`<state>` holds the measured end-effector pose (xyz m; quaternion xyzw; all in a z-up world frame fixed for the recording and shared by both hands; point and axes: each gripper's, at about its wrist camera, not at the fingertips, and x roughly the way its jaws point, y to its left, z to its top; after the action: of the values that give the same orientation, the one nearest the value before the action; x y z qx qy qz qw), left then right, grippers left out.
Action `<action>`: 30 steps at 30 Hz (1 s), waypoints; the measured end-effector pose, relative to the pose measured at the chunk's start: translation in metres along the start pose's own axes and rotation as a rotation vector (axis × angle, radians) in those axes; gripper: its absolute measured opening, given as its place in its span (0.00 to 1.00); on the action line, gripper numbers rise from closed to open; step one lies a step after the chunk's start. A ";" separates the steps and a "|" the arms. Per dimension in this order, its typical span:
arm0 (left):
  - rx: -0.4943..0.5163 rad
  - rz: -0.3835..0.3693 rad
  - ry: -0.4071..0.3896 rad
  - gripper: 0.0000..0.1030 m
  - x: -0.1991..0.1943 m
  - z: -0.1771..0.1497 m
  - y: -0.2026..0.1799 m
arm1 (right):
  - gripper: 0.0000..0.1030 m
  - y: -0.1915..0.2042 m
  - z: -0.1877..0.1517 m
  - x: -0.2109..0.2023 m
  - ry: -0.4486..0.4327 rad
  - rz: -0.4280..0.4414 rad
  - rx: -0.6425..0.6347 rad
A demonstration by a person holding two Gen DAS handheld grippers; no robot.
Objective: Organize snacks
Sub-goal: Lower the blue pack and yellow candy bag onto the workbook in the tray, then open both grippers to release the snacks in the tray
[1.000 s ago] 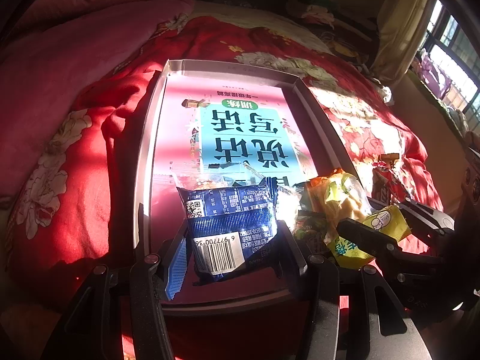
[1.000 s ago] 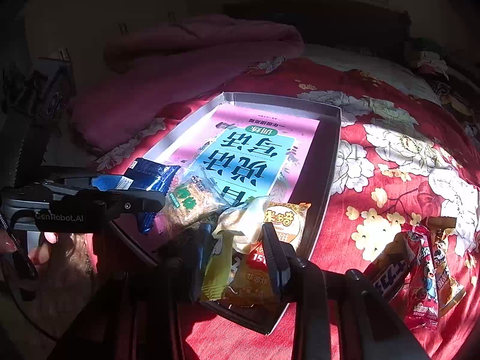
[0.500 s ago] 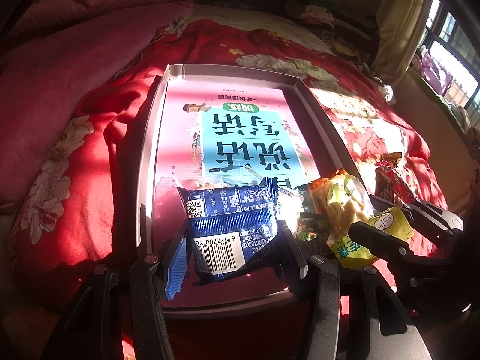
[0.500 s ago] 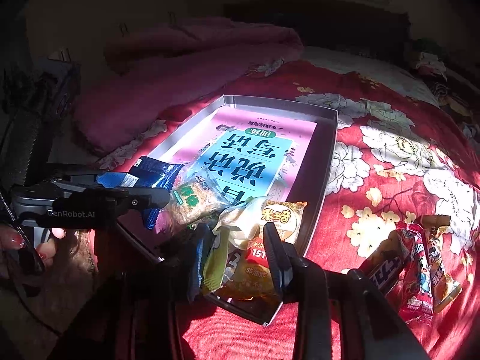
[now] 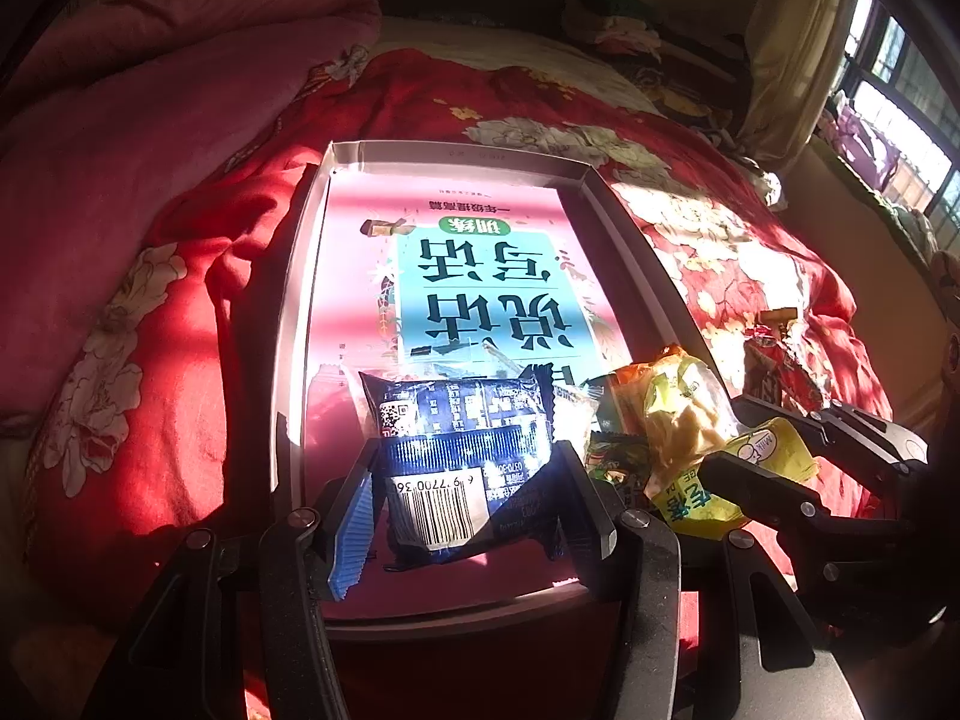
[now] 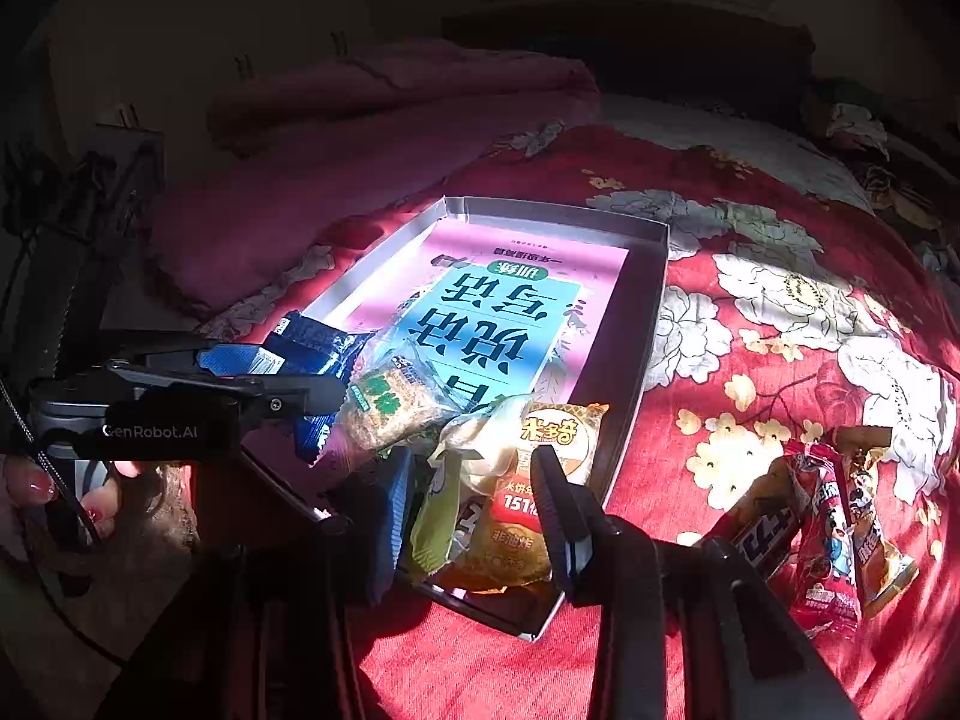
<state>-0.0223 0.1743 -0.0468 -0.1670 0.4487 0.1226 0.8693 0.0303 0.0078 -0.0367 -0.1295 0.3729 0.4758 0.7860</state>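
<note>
Two grippers work over one bed, and we start with its red floral quilt [image 6: 780, 312], which fills most of both views, with a pink blanket [image 5: 150, 120] heaped at the far left. On the quilt lies one shallow grey tray [image 5: 288, 312] lined with a pink-and-blue printed sheet [image 5: 480, 276].

We hold our left gripper [image 5: 462, 504] tilted steeply down over the tray's near end; its jaws stand partway apart and press both sides of one blue snack packet [image 5: 462, 432], barcode toward the camera. The right wrist view shows a hand [image 6: 36, 492] with painted nails gripping that tool's handle at the far left.

Our right gripper [image 6: 474, 516] slants down at the tray's near right corner. Its jaws are opening, with a yellow-green packet [image 6: 435, 522] and an orange packet [image 6: 528, 480] between them; the fingers look clear of both, though shadow hides the left one.

Inside the tray we count four snacks for certain, clustered at its near end: the blue one, a clear-wrapped cracker pack [image 6: 390, 402], the yellow-green one and the orange one; a green wrapper [image 5: 612, 456] under the pile is too buried to identify.

Three red and brown snack bars [image 6: 828, 528] lie side by side on the quilt, well apart from the tray to its right.
</note>
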 end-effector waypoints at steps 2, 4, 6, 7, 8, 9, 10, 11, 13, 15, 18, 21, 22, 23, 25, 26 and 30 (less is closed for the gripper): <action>-0.003 -0.004 -0.008 0.55 -0.002 0.000 0.000 | 0.39 0.000 0.000 0.000 -0.001 -0.002 0.003; 0.004 0.001 -0.016 0.56 -0.003 0.000 -0.001 | 0.40 0.001 0.001 -0.002 -0.004 -0.005 0.001; 0.012 0.010 -0.018 0.56 -0.004 0.000 -0.002 | 0.40 0.001 0.001 -0.003 -0.008 -0.010 -0.001; 0.014 0.012 -0.020 0.56 -0.004 0.000 -0.003 | 0.41 0.000 0.001 -0.004 -0.008 -0.012 0.000; 0.015 0.013 -0.024 0.57 -0.005 0.000 -0.003 | 0.41 0.000 0.000 -0.004 -0.010 -0.015 0.002; 0.015 0.014 -0.028 0.58 -0.006 0.000 -0.003 | 0.41 0.000 0.000 -0.005 -0.013 -0.016 0.004; 0.015 0.015 -0.036 0.60 -0.007 0.001 -0.003 | 0.41 -0.001 0.000 -0.007 -0.017 -0.015 0.006; 0.014 0.019 -0.042 0.62 -0.008 0.001 -0.002 | 0.42 -0.001 0.001 -0.008 -0.020 -0.014 0.008; 0.007 0.015 -0.049 0.63 -0.009 0.002 -0.001 | 0.42 -0.002 0.001 -0.010 -0.025 -0.015 0.011; 0.003 0.016 -0.053 0.63 -0.010 0.003 0.001 | 0.42 -0.002 0.001 -0.012 -0.028 -0.012 0.012; -0.002 0.015 -0.057 0.63 -0.012 0.003 0.002 | 0.42 -0.002 0.001 -0.013 -0.028 -0.007 0.012; -0.005 0.012 -0.061 0.63 -0.012 0.003 0.002 | 0.43 0.000 0.001 -0.014 -0.026 0.000 0.009; -0.007 0.006 -0.061 0.63 -0.013 0.003 0.002 | 0.43 0.000 0.001 -0.014 -0.026 0.004 0.009; -0.007 0.004 -0.063 0.63 -0.013 0.003 0.002 | 0.43 0.001 0.001 -0.014 -0.027 0.005 0.009; -0.007 0.003 -0.068 0.63 -0.014 0.003 0.002 | 0.43 0.002 0.001 -0.015 -0.031 0.006 0.006; -0.008 0.005 -0.073 0.64 -0.015 0.003 0.002 | 0.43 0.002 0.001 -0.015 -0.033 0.004 0.005; -0.016 0.020 -0.092 0.67 -0.019 0.004 0.003 | 0.44 0.002 0.001 -0.016 -0.036 0.002 0.008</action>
<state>-0.0309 0.1777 -0.0296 -0.1636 0.4090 0.1422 0.8864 0.0250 -0.0013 -0.0241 -0.1173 0.3609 0.4773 0.7926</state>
